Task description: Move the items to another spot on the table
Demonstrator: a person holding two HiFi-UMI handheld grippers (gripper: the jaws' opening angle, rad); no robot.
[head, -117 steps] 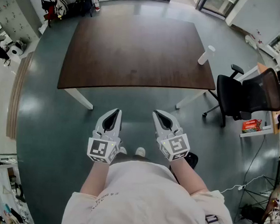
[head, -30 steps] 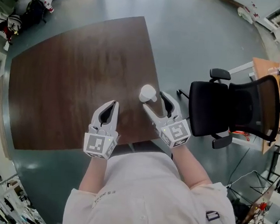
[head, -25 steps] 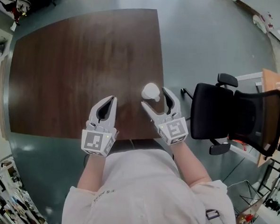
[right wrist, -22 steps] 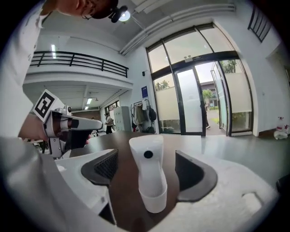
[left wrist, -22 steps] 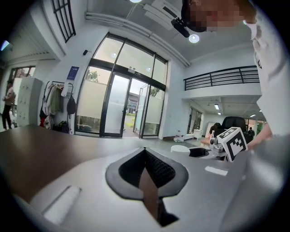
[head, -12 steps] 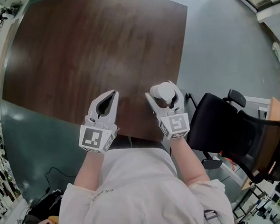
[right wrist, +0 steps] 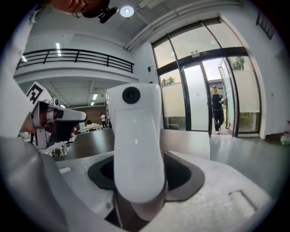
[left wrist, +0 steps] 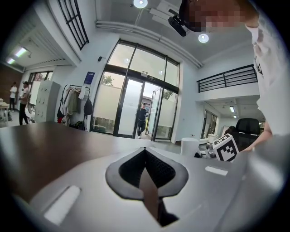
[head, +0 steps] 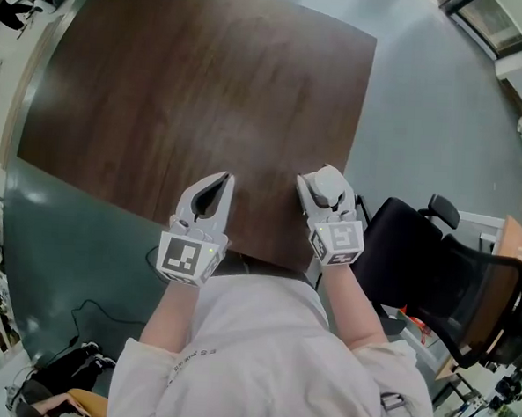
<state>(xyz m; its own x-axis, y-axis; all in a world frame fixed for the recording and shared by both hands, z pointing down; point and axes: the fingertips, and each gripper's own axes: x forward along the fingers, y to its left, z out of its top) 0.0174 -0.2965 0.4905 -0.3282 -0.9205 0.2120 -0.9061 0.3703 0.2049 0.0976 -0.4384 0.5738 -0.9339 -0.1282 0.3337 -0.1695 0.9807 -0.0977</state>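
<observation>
progress so far, as we read it: step one only. our right gripper (head: 325, 191) sits lower centre-right of the head view. its jaws have just been closing round the white cylinder (right wrist: 136, 145), and both pads look pressed on its sides, so we call it held. the cylinder stands upright by the near right corner of the table (head: 198, 85); we can't tell if its base has left the wood yet. our left gripper (head: 225, 180) hangs just left of it over the near edge, jaws together w/ nothing btwn them. not yet done, in our judgement: lift, carry to a new spot, set down, let go. we see no other item on the wood, so prob. one move finishes it. re room: two table edges run just beside the cylinder, one toward frame right and one toward frame bottom. an office chair (head: 434, 267) stands close off that corner at lower right, so a slip there likely means a drop to the floor. bare wood spreads toward upper left and top centre of the frame, and that's where we'd go.
</observation>
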